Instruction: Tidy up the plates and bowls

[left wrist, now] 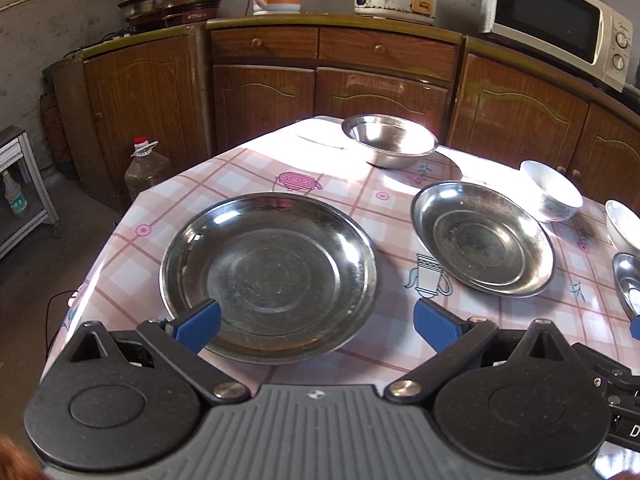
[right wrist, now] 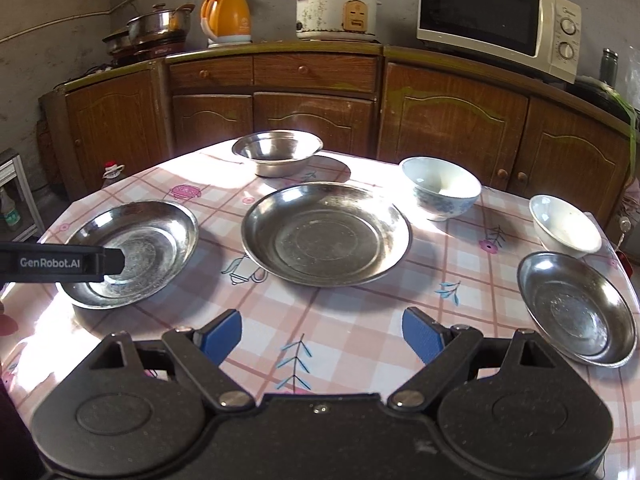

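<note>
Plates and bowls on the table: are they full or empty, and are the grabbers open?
Left steel plate: empty, upright.
Middle steel plate: empty.
Right steel plate: empty.
Steel bowl: empty.
Blue-patterned bowl: upright.
White bowl: upright.
Left gripper: open.
Right gripper: open.

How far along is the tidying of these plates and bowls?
Barely started. Nothing is stacked: three steel plates, a steel bowl and two white bowls sit apart on the table. The left gripper is open at the left plate; the right gripper is open and empty. All the sorting remains.
</note>
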A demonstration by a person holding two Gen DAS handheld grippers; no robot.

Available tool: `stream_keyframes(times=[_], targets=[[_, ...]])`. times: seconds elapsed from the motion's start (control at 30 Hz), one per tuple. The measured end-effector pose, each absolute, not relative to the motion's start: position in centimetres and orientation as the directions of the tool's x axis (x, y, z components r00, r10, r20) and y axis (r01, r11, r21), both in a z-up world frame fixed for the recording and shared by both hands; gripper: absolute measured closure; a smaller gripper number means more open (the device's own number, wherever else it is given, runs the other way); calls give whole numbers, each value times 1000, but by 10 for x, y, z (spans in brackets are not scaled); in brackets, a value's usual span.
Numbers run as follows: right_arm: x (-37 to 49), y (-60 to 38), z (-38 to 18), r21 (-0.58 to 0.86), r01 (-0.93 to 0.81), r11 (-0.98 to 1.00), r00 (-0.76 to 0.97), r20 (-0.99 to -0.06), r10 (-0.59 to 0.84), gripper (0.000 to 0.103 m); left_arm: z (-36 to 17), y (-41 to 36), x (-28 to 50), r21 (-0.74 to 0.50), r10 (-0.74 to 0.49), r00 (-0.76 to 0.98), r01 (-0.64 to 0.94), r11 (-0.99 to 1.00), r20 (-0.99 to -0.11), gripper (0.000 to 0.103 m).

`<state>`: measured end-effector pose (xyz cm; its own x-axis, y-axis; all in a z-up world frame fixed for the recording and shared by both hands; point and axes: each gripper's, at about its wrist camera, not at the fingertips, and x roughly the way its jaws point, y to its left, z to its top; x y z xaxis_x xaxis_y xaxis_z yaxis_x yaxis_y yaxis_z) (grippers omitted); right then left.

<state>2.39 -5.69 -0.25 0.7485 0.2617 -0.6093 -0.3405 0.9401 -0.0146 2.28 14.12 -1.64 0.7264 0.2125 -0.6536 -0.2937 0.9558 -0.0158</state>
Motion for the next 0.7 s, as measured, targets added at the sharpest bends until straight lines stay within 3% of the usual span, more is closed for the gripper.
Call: stream_keyframes(times=[0.5,0.7], targets=[[66,19,-16,27,-501,865,675,-614,410,0,-14,236,52,59,404,654,-483,874,-639,0],[88,48,-28,42,-540,841,635,-635,440,1,-32,266,74,43,366,614,-475,879,-699,0]])
